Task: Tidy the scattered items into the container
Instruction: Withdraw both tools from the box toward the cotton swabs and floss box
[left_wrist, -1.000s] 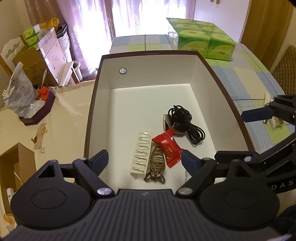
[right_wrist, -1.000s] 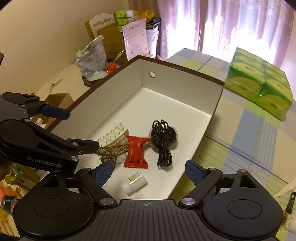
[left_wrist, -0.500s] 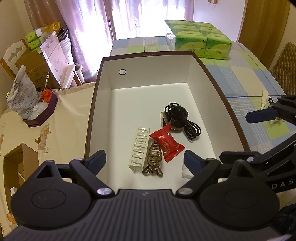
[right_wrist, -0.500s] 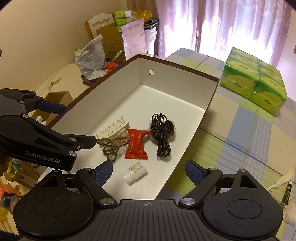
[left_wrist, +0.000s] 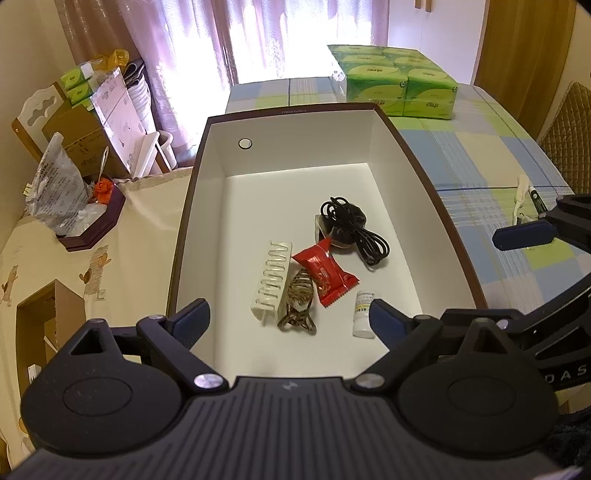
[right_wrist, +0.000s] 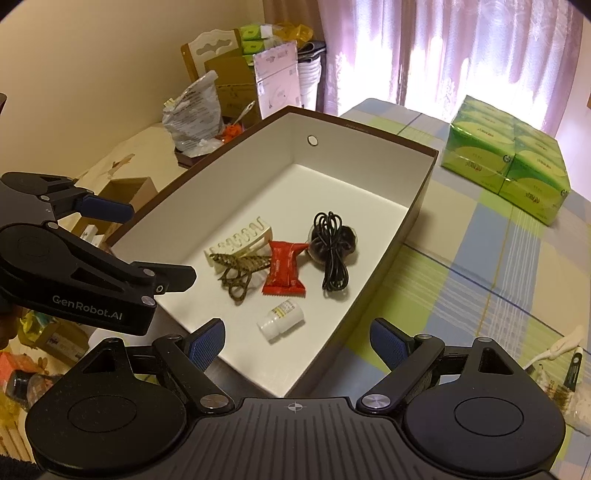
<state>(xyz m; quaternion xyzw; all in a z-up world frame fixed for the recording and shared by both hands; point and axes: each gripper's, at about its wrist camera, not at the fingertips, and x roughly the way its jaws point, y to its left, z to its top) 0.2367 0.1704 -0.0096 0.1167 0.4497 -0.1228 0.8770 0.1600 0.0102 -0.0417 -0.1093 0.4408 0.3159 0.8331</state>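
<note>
A brown box with a white inside (left_wrist: 207, 192) (right_wrist: 417, 192) holds a white hair clip (left_wrist: 272, 284) (right_wrist: 240, 240), a brown hair clip (left_wrist: 298, 302) (right_wrist: 240, 269), a red snack packet (left_wrist: 325, 271) (right_wrist: 284, 267), a coiled black cable (left_wrist: 351, 229) (right_wrist: 332, 247) and a small white bottle (left_wrist: 364, 314) (right_wrist: 280, 319). My left gripper (left_wrist: 290, 319) is open and empty above the box's near end. My right gripper (right_wrist: 297, 339) is open and empty above the box's near right edge. Each gripper shows in the other's view.
Green tissue packs (left_wrist: 395, 85) (right_wrist: 509, 158) stand at the far end of the checked tablecloth. A small white item and a pen (left_wrist: 524, 195) (right_wrist: 565, 354) lie on the cloth right of the box. Cartons and a plastic bag (left_wrist: 55, 184) are cluttered left of the table.
Both grippers have pulled back and risen from the box, still open. The white bottle, hidden behind the left finger earlier, now shows in the left view.
</note>
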